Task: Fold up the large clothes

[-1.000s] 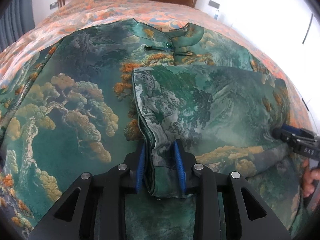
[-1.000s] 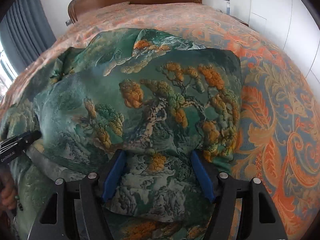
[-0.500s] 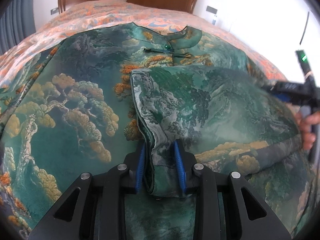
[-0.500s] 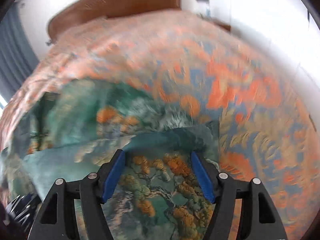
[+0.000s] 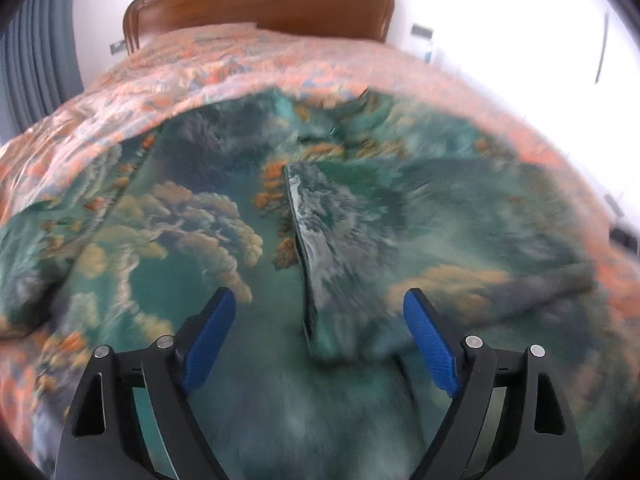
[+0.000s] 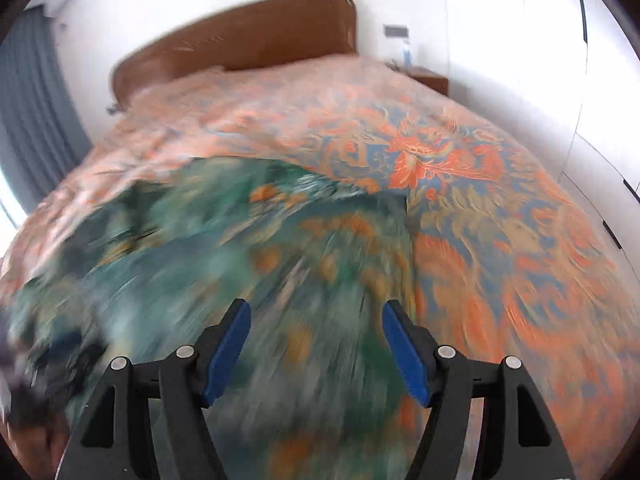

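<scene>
Patterned bedspread carries the green garment. Folded edge runs lengthwise at frame centre, between the left gripper's spread jaws; right gripper likewise spread, empty.

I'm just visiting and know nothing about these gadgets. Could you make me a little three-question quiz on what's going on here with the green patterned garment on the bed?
1. True or false: the left gripper is clamped on the garment.
2. Which side of the garment has a panel already folded over? A) the left side B) the right side C) neither
3. Fill in: the garment lies on an orange patterned ____, with a wooden headboard behind.

Key
1. False: both its fingers stand wide apart, as do the right gripper's.
2. B
3. bedspread
</scene>
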Demonstrator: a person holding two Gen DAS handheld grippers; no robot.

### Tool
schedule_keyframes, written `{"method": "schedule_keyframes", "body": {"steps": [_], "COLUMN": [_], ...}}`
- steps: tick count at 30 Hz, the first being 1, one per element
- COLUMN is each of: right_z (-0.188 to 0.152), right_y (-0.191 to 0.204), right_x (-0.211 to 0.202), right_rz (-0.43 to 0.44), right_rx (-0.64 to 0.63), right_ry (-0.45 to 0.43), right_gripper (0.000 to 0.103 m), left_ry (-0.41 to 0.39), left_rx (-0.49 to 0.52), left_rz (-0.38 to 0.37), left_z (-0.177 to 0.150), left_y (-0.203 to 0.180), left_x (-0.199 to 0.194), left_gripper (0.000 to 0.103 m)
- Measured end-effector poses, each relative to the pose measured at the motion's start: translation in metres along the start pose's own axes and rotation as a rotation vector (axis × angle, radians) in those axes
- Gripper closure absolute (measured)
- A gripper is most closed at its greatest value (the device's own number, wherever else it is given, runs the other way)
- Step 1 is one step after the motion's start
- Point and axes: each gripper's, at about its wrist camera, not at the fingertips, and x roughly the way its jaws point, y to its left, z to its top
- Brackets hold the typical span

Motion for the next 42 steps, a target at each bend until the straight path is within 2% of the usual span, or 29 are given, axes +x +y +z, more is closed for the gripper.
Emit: {"method": "schedule_keyframes", "body": {"steps": [4,7,11,14,16,18,20,24,33,42], "right_z": [-0.061,-0.103,-0.155,-0.188,-0.209,-0.224,-0.232,-0.244,-0.271,-0.274], "right_y": [0.014,0.031,0.055,0.075,0.093,0.109,0.123,0.142,0.174,0.174], "right_x": [-0.083,-0.131,-0.181,-0.211,-0.227,-0.235,-0.235,-0.234,-0.236,-0.237], "right_rz": [0.0,-0.023,-0.029,0.013,0.017,0.016,0.009,0.039,0.085,0.094], "right_rx": [-0.044,-0.078,-0.079,-0.066,-0.099,-0.151,-0.195,-0.206,-0.278,-0.276], "right_ry": [-0.085,-0.139,-0.194,-0.238,-0.267,-0.282,-0.26,-0.204,-0.148,-0.146], "right_gripper": [0.033,0.031,0.028,0.028,0.028,0.028,0.027,0.027,0.027,0.027], "left_ry": [0.035,0.06,0.069,0.044,0.024,0.007,0.012,-0.016,0.025,0.053], "left_rx": [0.0,0.003,-0.016,-0.063,-0.121,-0.196,-0.234,-0.243,-0.284,-0.311], "left_rz": [-0.074,-0.089,-0.057,0.038,0.059,0.044,0.035,0.095,0.107,0.125], "left_z": [-0.022,-0.048,-0.077,-0.1,-0.113,-0.126,-0.132,-0.139,-0.158,-0.163], "left_y": [0.006,0.018,0.042,0.066,0.083,0.1,0.115,0.134,0.154,0.168], "left_x": [-0.055,-0.094,-0.141,-0.173,-0.188,-0.199,-0.202,-0.21,-0.201,-0.189], "left_gripper": [0.011,0.01,0.01,0.009,0.008,0.007,0.007,0.007,0.007,0.007]}}
